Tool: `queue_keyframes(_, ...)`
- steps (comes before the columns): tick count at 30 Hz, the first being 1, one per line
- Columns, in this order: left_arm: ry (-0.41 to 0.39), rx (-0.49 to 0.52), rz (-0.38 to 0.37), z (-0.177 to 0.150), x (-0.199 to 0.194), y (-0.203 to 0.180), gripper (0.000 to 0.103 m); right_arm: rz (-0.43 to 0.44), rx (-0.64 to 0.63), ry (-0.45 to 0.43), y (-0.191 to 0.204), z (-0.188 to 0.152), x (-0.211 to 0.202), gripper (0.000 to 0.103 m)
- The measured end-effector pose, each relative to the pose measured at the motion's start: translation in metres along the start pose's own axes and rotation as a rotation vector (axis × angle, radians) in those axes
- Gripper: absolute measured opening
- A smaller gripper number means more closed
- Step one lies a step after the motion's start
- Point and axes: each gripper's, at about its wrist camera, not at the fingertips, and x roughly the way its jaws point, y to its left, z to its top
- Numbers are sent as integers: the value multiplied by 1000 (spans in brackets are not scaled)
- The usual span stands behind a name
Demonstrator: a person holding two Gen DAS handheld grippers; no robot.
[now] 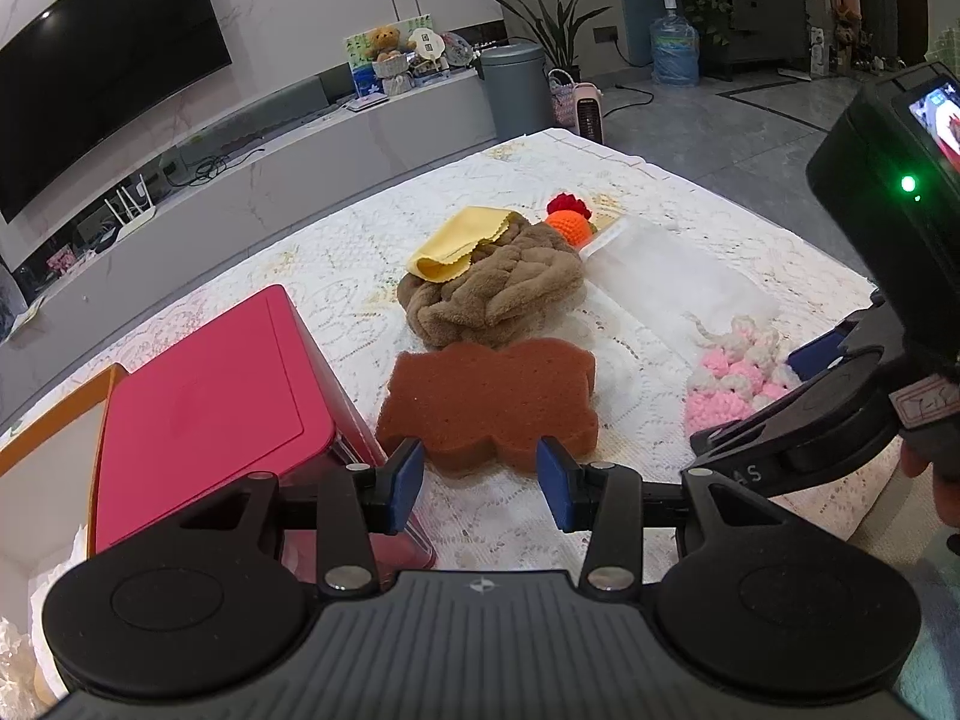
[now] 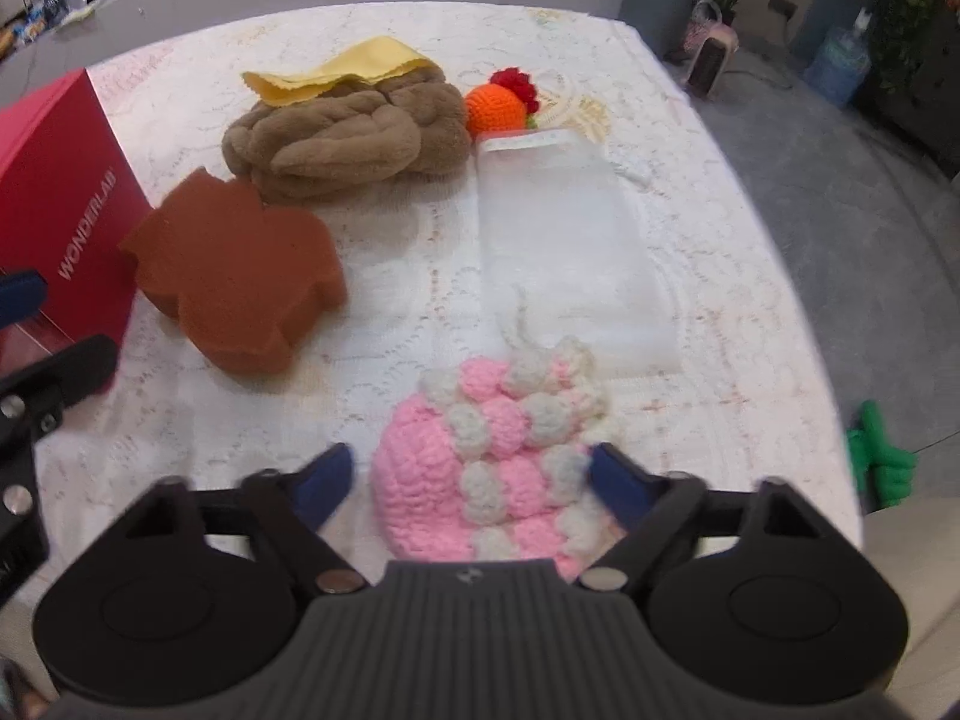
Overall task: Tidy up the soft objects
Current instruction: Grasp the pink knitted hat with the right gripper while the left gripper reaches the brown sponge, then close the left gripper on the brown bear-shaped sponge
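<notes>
Home living room, wall-mounted television (image 1: 90, 72), low media console (image 1: 252, 162), potted plant (image 1: 555, 18), lace-covered table (image 1: 336, 264)

Lighting: even, soft indoor light, moderately bright; shadows faint and short. Glare: small specular spots on the television screen (image 1: 90, 72); a green indicator lamp (image 1: 908, 183) glows sharply. Left wrist view: crisp. Right wrist view: softer, blurred toward the rim, colours slightly washed. Both views: strong fisheye bending at the edges, dark vignetted corners.
</notes>
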Motion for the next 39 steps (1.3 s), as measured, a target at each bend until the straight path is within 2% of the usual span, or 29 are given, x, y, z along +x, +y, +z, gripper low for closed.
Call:
queue_keyframes(6, -28, 50, -9, -4, -4, 0, 50, 56, 98, -22, -21, -3, -8, 39)
queue_keyframes(7, -34, 62, -11, -4, -4, -1, 50, 69, 122, -28, -25, -4, -10, 28)
queue_keyframes(8, -37, 73, -13, -5, -3, -1, 50, 73, 139, -36, -28, -4, -12, 22)
queue_keyframes(10, -43, 101, -20, -4, 0, -3, 51, 87, 158, -67, -31, -7, -19, 16)
queue_keyframes(11, -46, 122, -24, -4, 2, -6, 51, 105, 161, -99, -31, -8, -24, 15)
queue_keyframes(13, -52, 164, -34, -4, 6, -12, 57, 195, 168, -164, -32, -11, -36, 12)
queue_keyframes(15, -52, 204, -44, -3, 13, -18, 58, 248, 167, -190, -30, -14, -41, 12)
queue_keyframes(21, -37, 281, -48, -4, 35, -35, 59, 295, 201, -154, -34, -12, -30, 13)
queue_keyframes(26, -32, 297, -72, -6, 49, -46, 60, 312, 194, -114, -31, -13, -22, 15)
queue_keyframes(29, -30, 290, -48, -7, 56, -49, 59, 333, 202, -88, -31, -12, -15, 15)
queue_keyframes(31, -26, 263, -43, -7, 59, -46, 40, 340, 205, -83, -31, -12, -13, 16)
queue_keyframes(37, -66, 258, -45, -8, 50, -46, 19, 341, 200, -85, -31, -12, -13, 16)
queue_keyframes(39, -87, 260, -36, -8, 43, -47, 15, 338, 195, -87, -30, -12, -13, 16)
